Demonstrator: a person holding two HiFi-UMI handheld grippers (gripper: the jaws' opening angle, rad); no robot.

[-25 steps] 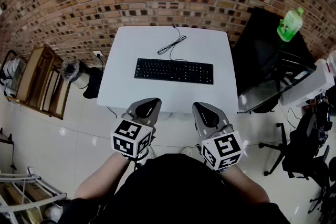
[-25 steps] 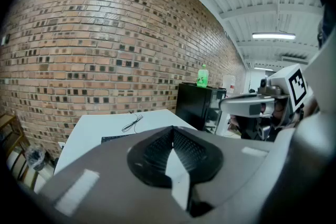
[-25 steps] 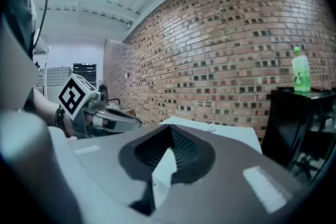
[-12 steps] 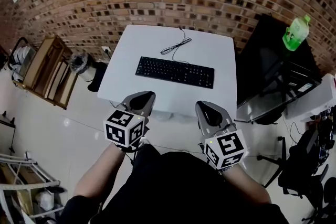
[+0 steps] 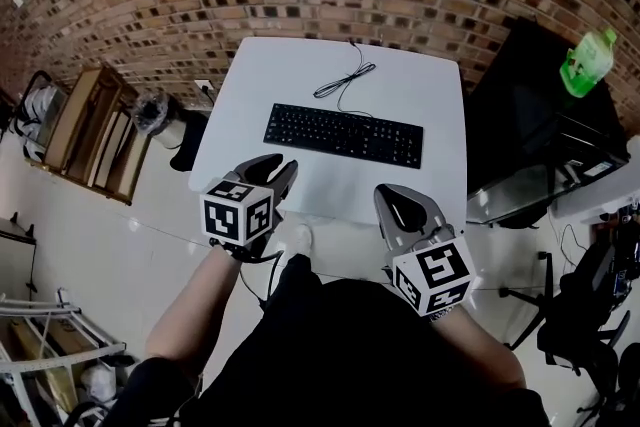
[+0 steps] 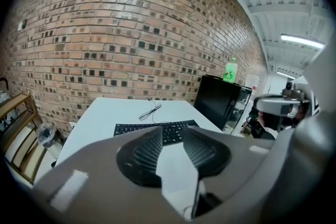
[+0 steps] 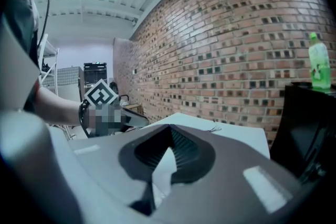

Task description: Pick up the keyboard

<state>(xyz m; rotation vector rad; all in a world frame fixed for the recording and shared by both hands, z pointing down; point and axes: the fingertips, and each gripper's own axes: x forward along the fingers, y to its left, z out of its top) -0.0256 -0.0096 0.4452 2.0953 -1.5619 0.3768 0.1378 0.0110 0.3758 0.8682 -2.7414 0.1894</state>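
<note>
A black keyboard (image 5: 343, 135) lies across the middle of the white table (image 5: 290, 75), its thin cable (image 5: 345, 80) curling toward the brick wall. My left gripper (image 5: 284, 166) hovers at the table's front left edge, short of the keyboard. Its jaws are opening, with a gap and nothing between them. In the left gripper view the keyboard (image 6: 131, 128) shows far beyond the left gripper (image 6: 172, 132). My right gripper (image 5: 391, 199) is just off the front edge, to the right, and it is shut and empty. In the right gripper view the right gripper (image 7: 170, 129) has its tips together.
A black cabinet (image 5: 520, 105) stands right of the table with a green bottle (image 5: 587, 62) on top. A wooden shelf (image 5: 85, 140) and a bin (image 5: 158, 115) are on the floor to the left. An office chair (image 5: 590, 315) sits at the far right.
Both grippers have come forward toward the table's front edge, the left one farther. The left jaws, shut before, now stand apart.
</note>
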